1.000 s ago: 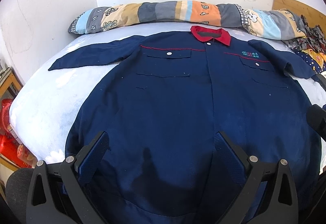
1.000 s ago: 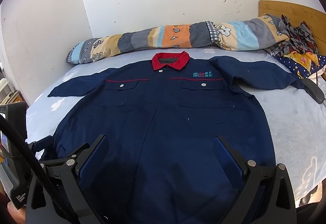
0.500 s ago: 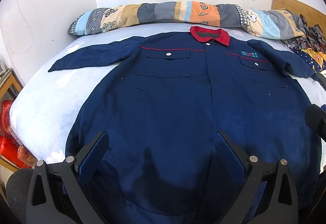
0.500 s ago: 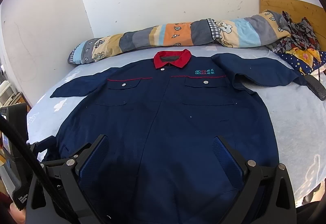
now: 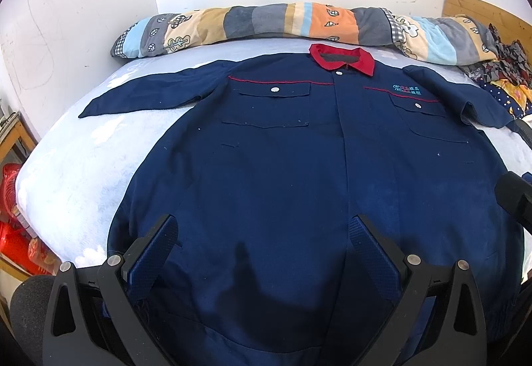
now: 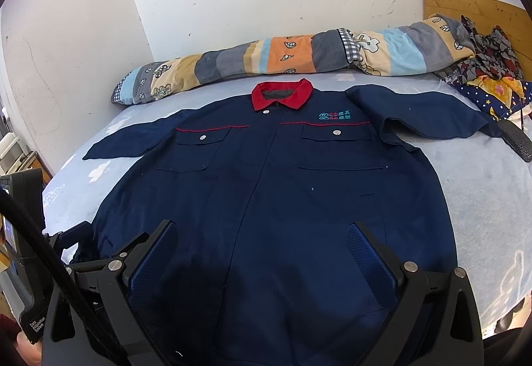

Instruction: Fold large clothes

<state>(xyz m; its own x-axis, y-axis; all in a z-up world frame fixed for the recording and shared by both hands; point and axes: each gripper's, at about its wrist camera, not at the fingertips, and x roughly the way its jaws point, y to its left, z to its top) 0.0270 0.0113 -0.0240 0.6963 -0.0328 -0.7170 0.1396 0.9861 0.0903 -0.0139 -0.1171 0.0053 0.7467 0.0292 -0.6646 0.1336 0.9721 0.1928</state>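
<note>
Lying flat across the bed (image 5: 66, 173), a navy work jacket (image 5: 282, 173) fills mid-frame, while the left hand-held gripper (image 5: 262, 243) and right hand-held gripper (image 6: 262, 246) hover wide, empty, at bottom.

Jacket (image 5: 266, 173) hem lost below the left gripper (image 5: 262, 253), hidden behind its spread fingers and cut by the bottom edge. Same in the right wrist view, hem covered beneath the right gripper (image 6: 262, 253). Chest lettering (image 6: 334, 115), far ahead and right of the claw, too small to read. Cuff of the sleeve (image 5: 465, 96) ahead-right cut off by the frame edge. Red object (image 5: 13, 233) left of the claw cropped, unidentifiable.
</note>
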